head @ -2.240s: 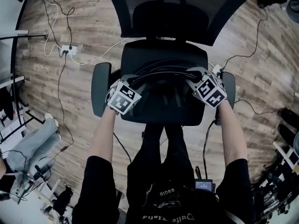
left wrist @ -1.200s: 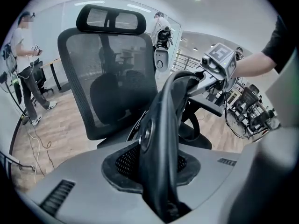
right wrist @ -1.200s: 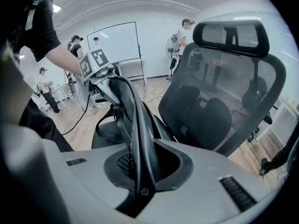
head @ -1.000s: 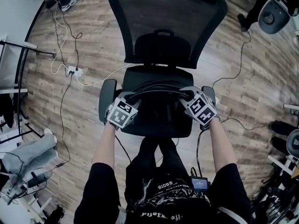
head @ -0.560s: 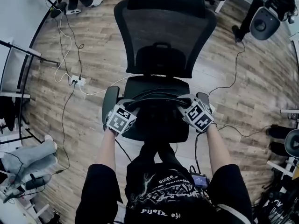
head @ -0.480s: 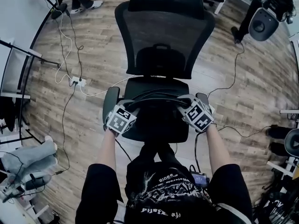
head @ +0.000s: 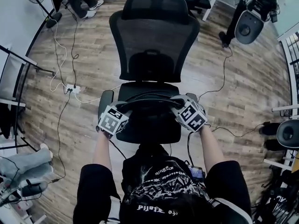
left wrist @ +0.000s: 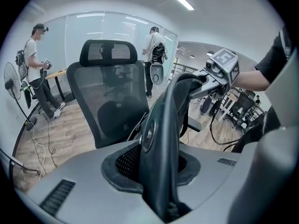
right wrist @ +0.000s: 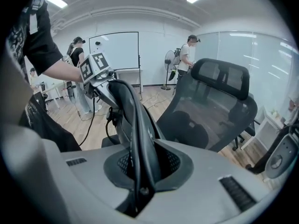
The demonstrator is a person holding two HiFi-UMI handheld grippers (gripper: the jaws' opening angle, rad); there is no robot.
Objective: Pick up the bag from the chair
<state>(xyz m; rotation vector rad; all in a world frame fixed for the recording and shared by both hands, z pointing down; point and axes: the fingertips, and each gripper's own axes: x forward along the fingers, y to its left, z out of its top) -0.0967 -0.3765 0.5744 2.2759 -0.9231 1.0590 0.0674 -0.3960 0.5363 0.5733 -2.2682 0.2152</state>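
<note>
Bag (head: 150,118) — ends in L claw (head: 127,108) & R claw (head: 176,105)

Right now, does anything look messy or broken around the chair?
Nothing looks spilled or broken. The only messy thing is the loose cables snaking over the wooden floor to a power strip. The bag looks level between the left gripper and the right gripper, and both are shut on it.

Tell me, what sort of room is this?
Probably an office or lab workspace: a black mesh-backed office chair stands on a wood-plank floor, a white power strip lies on that floor, and a white wall-mounted whiteboard shows in the right gripper view.
</note>
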